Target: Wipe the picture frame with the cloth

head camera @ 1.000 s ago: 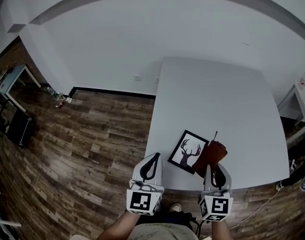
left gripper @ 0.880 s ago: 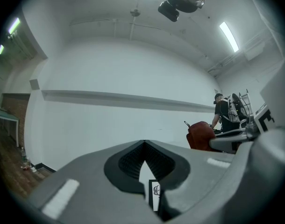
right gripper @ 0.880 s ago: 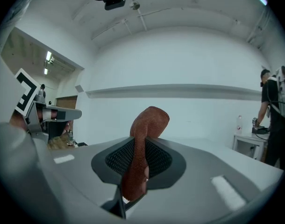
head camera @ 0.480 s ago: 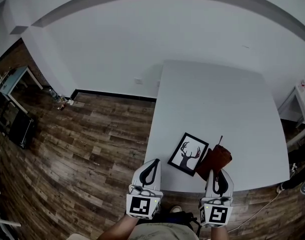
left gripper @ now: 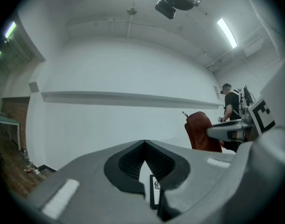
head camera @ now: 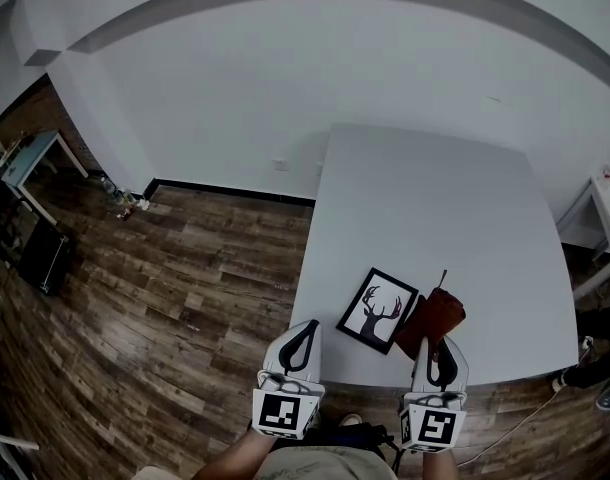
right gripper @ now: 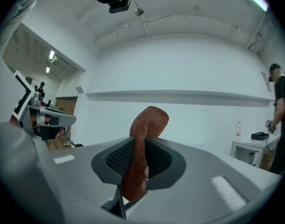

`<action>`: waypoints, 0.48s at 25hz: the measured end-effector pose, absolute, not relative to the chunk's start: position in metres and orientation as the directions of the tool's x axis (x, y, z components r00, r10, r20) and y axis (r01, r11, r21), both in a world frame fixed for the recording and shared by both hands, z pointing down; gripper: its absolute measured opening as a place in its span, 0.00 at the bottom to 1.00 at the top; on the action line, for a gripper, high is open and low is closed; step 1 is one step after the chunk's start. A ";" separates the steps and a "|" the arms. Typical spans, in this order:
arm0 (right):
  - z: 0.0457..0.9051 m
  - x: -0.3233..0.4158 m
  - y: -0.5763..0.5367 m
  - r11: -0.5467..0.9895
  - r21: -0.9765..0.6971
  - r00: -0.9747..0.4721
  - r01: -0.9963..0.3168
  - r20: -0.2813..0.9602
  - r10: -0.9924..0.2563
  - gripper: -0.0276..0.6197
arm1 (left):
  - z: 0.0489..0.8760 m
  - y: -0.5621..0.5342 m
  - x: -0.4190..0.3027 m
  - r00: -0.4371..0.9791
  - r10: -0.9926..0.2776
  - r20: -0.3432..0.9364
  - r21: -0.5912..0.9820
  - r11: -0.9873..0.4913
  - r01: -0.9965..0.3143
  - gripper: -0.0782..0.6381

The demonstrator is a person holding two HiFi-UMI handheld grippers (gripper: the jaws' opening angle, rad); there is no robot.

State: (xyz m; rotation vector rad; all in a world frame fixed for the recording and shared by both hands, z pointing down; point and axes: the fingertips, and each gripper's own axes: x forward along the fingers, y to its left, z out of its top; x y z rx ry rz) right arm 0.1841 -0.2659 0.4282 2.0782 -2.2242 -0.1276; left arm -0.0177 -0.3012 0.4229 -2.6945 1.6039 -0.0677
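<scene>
While the white wall (head camera: 285, 88) fills the head view from 9 to 3 o'clock, the dark wooden floor (head camera: 165, 298) spreads across the 7 to 9 o'clock side. A white table (head camera: 435, 198) runs from the middle of that view down towards 5 o'clock, its near edge just ahead of the two grippers.

At 6 o'clock, off the table's near left corner, hangs the left gripper (head camera: 303, 330). Its jaws meet at the tips with nothing between them, leaving only a thin slit lower down.

Towards 5 o'clock sits the right gripper (head camera: 433, 348), over the table's near edge. Its jaws are clamped on the reddish-brown cloth (head camera: 432, 320), which sticks up past the jaw tips in the right gripper view (right gripper: 142, 143).

Lying flat near the table's 7 o'clock corner, turned at an angle to the edges, is the black picture frame (head camera: 377, 309), which shows a deer silhouette. The cloth is at the frame's 3 o'clock, and its edge meets the frame's right side in the head view. Whether they actually touch cannot be told.
</scene>
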 end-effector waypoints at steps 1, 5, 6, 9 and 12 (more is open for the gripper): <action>0.429 0.184 -0.266 0.069 0.127 -0.068 -0.989 0.013 -0.998 0.18 | 0.422 -0.301 -0.018 0.476 -0.879 0.023 -0.029 -0.476 -0.879 0.11; 0.430 0.183 -0.266 0.063 0.123 -0.061 -0.990 0.020 -0.998 0.18 | 0.419 -0.301 -0.019 0.471 -0.882 0.009 -0.015 -0.471 -0.882 0.11; 0.430 0.184 -0.266 0.060 0.123 -0.058 -0.991 0.019 -0.998 0.18 | 0.420 -0.301 -0.020 0.472 -0.881 0.020 -0.016 -0.473 -0.881 0.11; 0.431 0.184 -0.267 0.056 0.131 -0.054 -0.990 0.018 -0.998 0.18 | 0.419 -0.303 -0.021 0.469 -0.883 0.003 -0.016 -0.469 -0.883 0.11; 0.432 0.185 -0.266 0.054 0.128 -0.051 -0.990 0.021 -0.998 0.18 | 0.418 -0.303 -0.021 0.466 -0.885 -0.018 -0.018 -0.465 -0.885 0.11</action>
